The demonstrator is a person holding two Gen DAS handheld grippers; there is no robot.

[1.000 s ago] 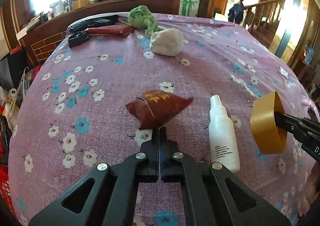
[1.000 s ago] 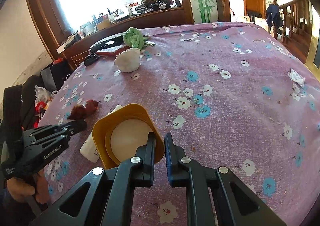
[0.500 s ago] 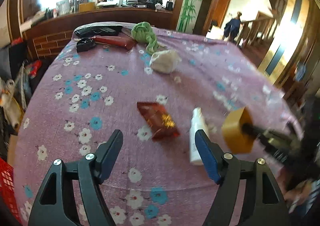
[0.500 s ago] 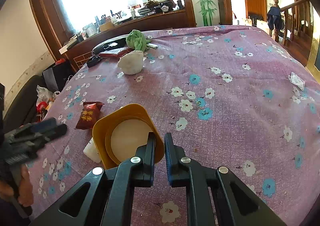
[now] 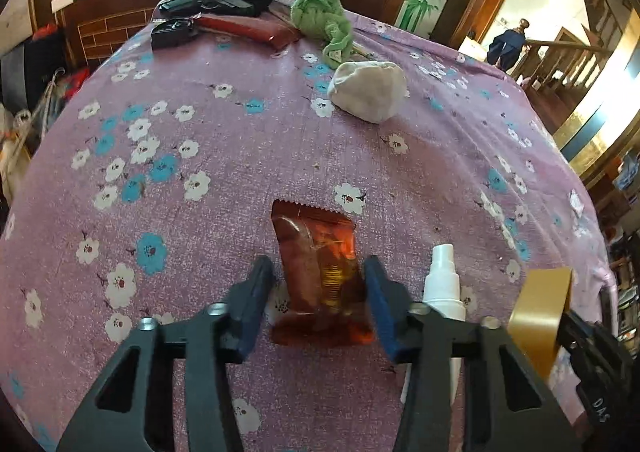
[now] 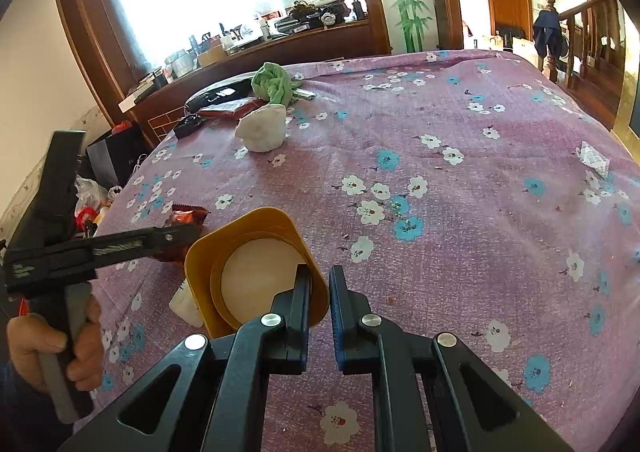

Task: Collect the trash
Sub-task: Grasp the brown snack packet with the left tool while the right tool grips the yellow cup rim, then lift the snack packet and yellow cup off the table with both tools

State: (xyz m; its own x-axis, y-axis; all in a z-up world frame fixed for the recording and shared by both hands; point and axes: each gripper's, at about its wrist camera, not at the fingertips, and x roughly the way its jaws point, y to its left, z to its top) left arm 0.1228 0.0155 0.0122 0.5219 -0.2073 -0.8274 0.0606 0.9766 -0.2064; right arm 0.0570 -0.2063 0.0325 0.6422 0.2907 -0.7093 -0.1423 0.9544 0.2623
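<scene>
Left gripper (image 5: 318, 294) is closing its fingers (image 5: 256, 292) around the flat reddish-brown foil snack wrapper (image 5: 320, 272), which is lying on the purple flower-print cloth of the table (image 5: 224, 139). The wrapper is sitting between the fingers, a narrow strip of cloth showing on each side; the pads are not yet pressing on it.

Right gripper (image 6: 319, 292) is pinching the near wall of the mustard-yellow plastic cup with a pale inner disc (image 6: 256, 272), fingers drawn narrow on the rim, the mouth tipped toward the camera.

Risks as I am reading them:
- The wrapper is thin and lying flat. The fingers may be closing above it and simply buckling or skating over the foil, or catching the cloth along with it and dragging the cloth up.
- The white plastic spray bottle (image 5: 442, 284) is lying just beside the right-hand finger. A sideways drift could be knocking it and rolling it toward the table edge.
- The cup is being held by one wall only; a crinkly wrapper pushed against the rim may be twisting it in the grip or bouncing out.

Other likely trash is waiting farther off: a crumpled white wad (image 5: 368, 89) and a green bunched cloth (image 5: 324, 21), well apart from both grippers.
</scene>
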